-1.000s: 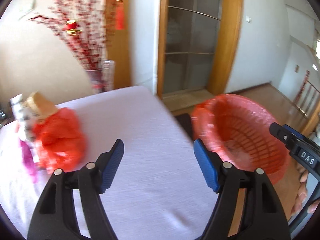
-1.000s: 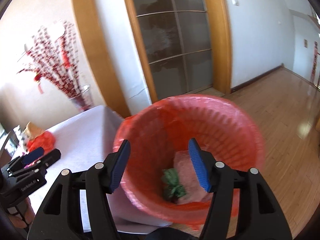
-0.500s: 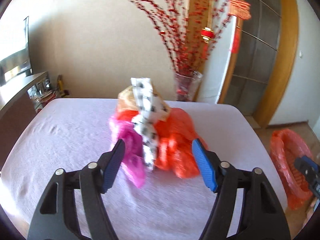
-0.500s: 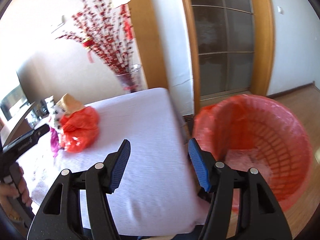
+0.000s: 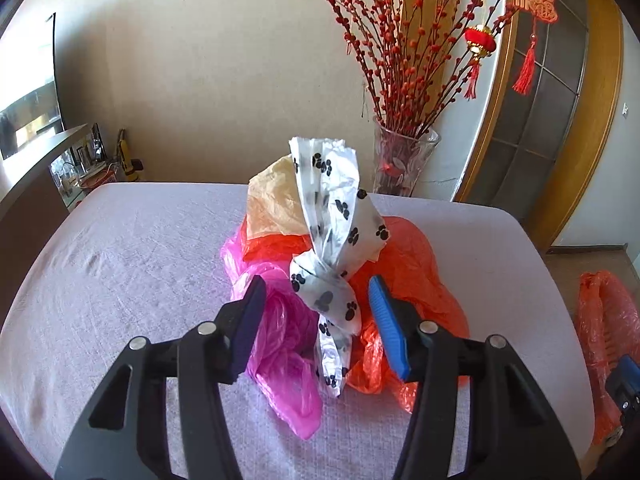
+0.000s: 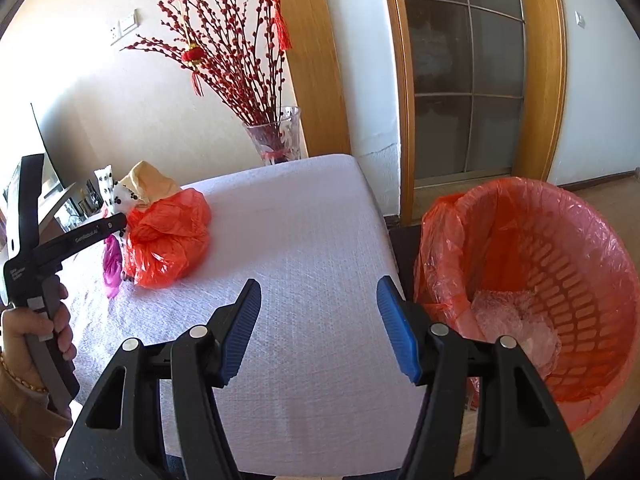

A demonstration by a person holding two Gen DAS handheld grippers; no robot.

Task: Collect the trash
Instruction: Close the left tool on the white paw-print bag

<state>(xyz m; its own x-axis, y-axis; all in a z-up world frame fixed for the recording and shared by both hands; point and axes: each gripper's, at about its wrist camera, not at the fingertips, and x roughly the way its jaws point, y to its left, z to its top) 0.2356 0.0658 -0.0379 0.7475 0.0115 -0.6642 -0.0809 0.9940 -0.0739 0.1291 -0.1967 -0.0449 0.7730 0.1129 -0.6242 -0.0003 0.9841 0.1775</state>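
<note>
Closing left tongs (image 5: pixel 318 322) straddle paw-print bag (image 5: pixel 332 240), untouched.

bin (image 5: pixel 608 344) cut off at edge

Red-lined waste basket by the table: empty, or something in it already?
Not empty: the red-lined plastic waste basket holds crumpled clear plastic at its bottom.

Bare tablecloth (image 6: pixel 312 240) lies open between the heap of bags (image 5: pixel 336 264) and the lined bin (image 6: pixel 532 280); the table's left side is likewise clear. The vase of branches (image 5: pixel 400 160) blocks the far corner, just behind the heap.
</note>
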